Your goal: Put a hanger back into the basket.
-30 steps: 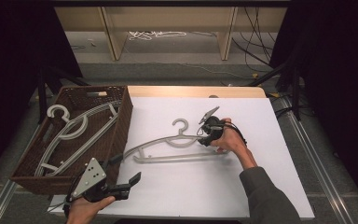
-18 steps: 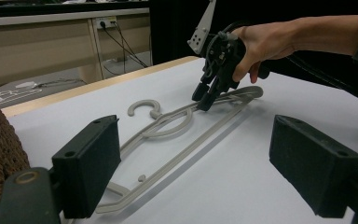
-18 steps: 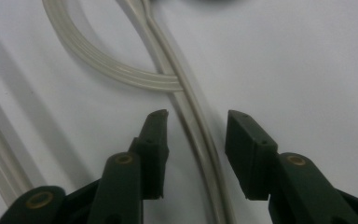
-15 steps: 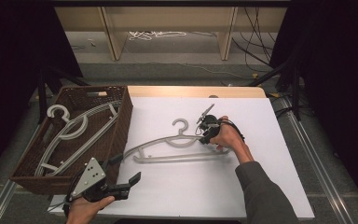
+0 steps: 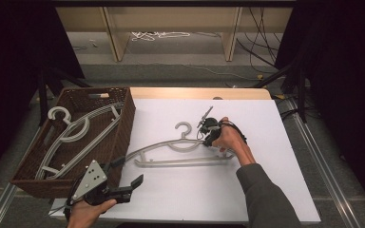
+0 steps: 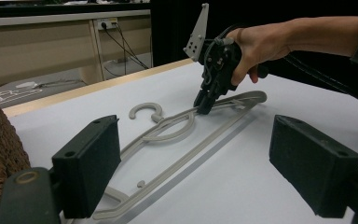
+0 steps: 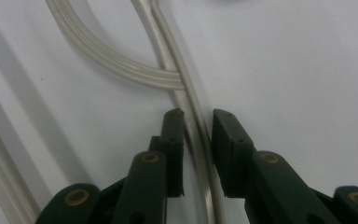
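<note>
**Right tongs closing on the grey hanger's arm**

Now the right gripper (image 5: 208, 134) stands just right of centre in the high view, tipped down onto the grey plastic hanger (image 5: 180, 151) that lies flat on the white table sheet (image 5: 266, 190). Its jaws have just been closing; in the right gripper view they straddle the hanger's upper arm (image 7: 200, 140), narrow, one pad touching the strip and the other a sliver off it. Whether they truly pinch it I cannot tell. The left gripper view shows the same tongs (image 6: 204, 105) planted on that arm near the hook (image 6: 145, 111).

At lower left of the high view the left gripper (image 5: 123, 178) hovers over the sheet's near edge, jaws wide and holding nothing, beside the brown wicker basket (image 5: 123, 123). Inside the basket lie more grey hangers (image 5: 73, 135), one hook at its upper left.
</note>
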`<state>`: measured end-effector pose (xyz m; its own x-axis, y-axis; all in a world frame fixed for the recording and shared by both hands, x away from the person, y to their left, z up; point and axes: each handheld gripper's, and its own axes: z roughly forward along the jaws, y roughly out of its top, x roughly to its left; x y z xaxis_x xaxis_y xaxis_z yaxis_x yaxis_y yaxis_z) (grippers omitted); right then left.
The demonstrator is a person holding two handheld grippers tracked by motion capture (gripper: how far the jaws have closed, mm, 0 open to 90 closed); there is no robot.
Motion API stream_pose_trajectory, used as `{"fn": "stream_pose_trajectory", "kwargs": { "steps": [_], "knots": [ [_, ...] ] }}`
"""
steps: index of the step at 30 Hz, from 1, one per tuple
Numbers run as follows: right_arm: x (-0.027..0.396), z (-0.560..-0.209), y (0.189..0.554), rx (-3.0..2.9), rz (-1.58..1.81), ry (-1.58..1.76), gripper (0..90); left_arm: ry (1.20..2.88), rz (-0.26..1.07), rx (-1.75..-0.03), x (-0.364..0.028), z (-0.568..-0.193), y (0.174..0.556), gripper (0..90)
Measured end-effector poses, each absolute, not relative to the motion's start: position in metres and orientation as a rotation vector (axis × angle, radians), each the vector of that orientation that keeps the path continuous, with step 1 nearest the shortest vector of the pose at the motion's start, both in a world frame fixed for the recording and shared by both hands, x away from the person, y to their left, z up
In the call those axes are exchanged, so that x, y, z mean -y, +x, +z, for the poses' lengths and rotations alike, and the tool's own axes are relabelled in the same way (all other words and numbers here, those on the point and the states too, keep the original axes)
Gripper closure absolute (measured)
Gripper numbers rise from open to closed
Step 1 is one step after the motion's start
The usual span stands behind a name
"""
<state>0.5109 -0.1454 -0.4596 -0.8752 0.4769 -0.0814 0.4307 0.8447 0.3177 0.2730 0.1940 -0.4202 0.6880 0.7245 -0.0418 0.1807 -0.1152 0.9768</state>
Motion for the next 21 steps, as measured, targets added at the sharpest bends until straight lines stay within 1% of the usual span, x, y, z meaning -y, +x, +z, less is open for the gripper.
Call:
{"fn": "stream_pose_trajectory", "kwargs": {
  "steps": [7,12,17,21],
  "knots": [
    [0.144,-0.459,0.51,-2.89,0.418,0.619,78.1,1.654,0.542,-0.744,-0.195,-0.42,0.273,16.0],
    [0.145,-0.46,0.509,-2.9,0.438,0.47,80.6,1.647,0.538,-0.753,-0.195,-0.42,0.274,16.0],
    [0.147,-0.458,0.499,-2.882,0.394,0.356,82.3,1.642,0.533,-0.755,-0.196,-0.419,0.275,16.0],
    [0.152,-0.448,0.489,-2.844,0.431,0.33,82.3,1.635,0.533,-0.756,-0.194,-0.417,0.276,16.1]
  ]
}}
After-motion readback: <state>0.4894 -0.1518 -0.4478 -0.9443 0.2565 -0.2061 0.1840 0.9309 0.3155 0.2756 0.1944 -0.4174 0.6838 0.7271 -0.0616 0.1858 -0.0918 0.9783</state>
